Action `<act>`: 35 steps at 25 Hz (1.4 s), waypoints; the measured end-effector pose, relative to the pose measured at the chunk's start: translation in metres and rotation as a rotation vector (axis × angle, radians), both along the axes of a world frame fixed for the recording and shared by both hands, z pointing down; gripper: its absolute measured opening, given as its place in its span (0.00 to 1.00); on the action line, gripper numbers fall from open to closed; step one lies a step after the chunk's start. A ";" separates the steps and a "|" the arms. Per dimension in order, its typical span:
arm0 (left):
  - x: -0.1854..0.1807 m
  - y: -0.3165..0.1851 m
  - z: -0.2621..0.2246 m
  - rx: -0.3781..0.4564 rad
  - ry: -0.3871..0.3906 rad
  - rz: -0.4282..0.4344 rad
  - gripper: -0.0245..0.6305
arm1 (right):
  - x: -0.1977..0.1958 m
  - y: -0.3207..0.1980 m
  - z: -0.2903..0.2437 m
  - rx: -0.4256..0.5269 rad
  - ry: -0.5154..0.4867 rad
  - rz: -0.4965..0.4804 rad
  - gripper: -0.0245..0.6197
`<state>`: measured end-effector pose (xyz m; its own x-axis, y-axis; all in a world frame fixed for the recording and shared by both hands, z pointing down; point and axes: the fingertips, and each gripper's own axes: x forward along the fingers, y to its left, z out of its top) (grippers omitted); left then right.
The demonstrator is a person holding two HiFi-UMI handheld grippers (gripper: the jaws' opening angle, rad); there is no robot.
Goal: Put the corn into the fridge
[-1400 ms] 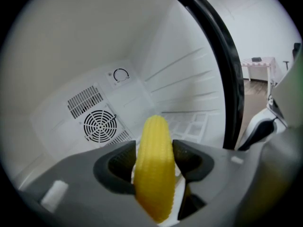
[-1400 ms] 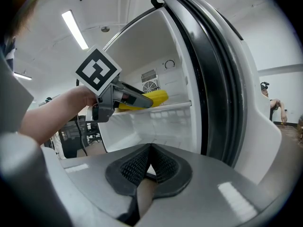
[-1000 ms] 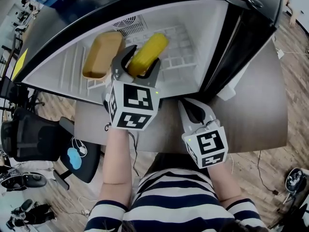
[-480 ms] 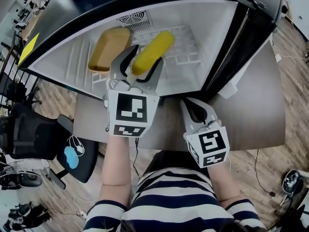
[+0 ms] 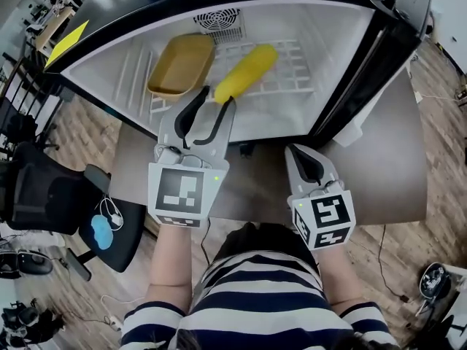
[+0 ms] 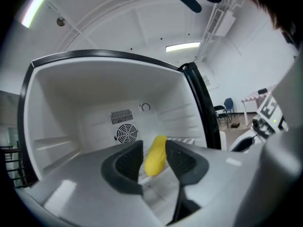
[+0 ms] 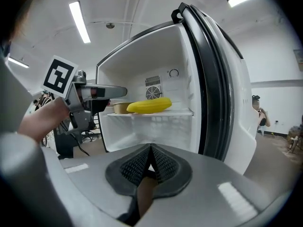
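In the upper centre of the head view, the corn [image 5: 246, 71] lies on the wire shelf [image 5: 295, 68] inside the fridge [image 5: 343, 42], beside a tan dish [image 5: 181, 64]. The left gripper [image 5: 217, 100], jaws apart, sits at the cob's near end. The right gripper [image 5: 308, 168], lower right, is closed on nothing. Advisable next: draw the left gripper straight back with jaws wide, so the cob does not roll.
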<state>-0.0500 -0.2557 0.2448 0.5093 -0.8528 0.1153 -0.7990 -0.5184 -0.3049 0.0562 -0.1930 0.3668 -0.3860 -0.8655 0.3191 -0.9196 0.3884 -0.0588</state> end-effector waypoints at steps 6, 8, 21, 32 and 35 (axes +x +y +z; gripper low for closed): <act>-0.019 0.027 0.009 -0.034 0.028 -0.005 0.04 | -0.002 0.007 -0.005 0.009 0.016 0.013 0.04; -0.025 0.032 0.015 -0.053 0.039 -0.014 0.04 | -0.003 0.008 -0.006 0.009 0.022 0.012 0.04; -0.060 0.053 0.072 -0.186 0.004 -0.119 0.04 | -0.016 0.012 -0.006 0.007 0.037 -0.008 0.04; -0.081 0.068 0.105 -0.274 -0.007 -0.194 0.04 | -0.024 0.009 -0.003 0.004 0.047 -0.033 0.04; -0.084 0.069 0.107 -0.279 -0.016 -0.207 0.04 | -0.026 0.009 -0.003 0.006 0.048 -0.042 0.04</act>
<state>-0.1336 -0.1864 0.3515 0.3245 -0.8726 0.3651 -0.8922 -0.4105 -0.1882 0.0301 -0.1844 0.3634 -0.4061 -0.8510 0.3331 -0.9043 0.4268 -0.0122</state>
